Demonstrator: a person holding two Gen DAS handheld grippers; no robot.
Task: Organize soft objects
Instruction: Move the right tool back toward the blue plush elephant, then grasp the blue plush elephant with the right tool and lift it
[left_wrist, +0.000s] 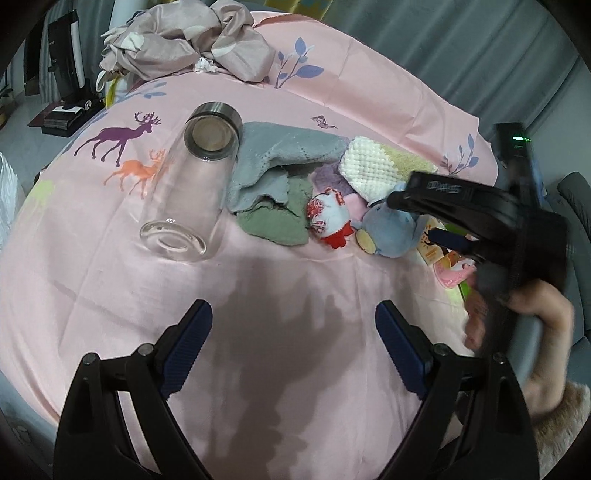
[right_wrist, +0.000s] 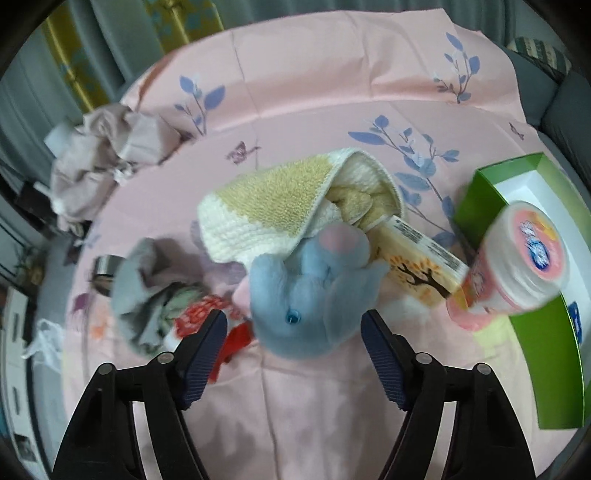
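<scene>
**Right gripper lined up on the blue plush**

You are at the reach-in step of sorting the soft things: nothing is held yet. Your right gripper (right_wrist: 293, 338) hangs over the blue plush toy (right_wrist: 310, 295), its jaws spread with the toy's near end lying between the tips, pads not pressing on it. The plush lies in the middle of the pink sheet (right_wrist: 314, 92), touching the cream and yellow knitted cloth (right_wrist: 266, 206) on its far side and just beside the small red and white plush (left_wrist: 330, 218) to its left. The grey cloth (left_wrist: 273, 155) and green cloth (left_wrist: 275, 221) are heaped further left, next to the glass bottle (left_wrist: 192, 188) lying on its side. A green box (right_wrist: 480, 195) sits at the right, with a round tub (right_wrist: 528, 254) at its edge.

Your left gripper (left_wrist: 293, 347) is spread wide over bare sheet, near side, empty.

Next, as I judge it, lower the right jaws around the plush's body and close; mind the carton (right_wrist: 421, 258) tucked against it and the cloth draped on top, which could drag along.
</scene>
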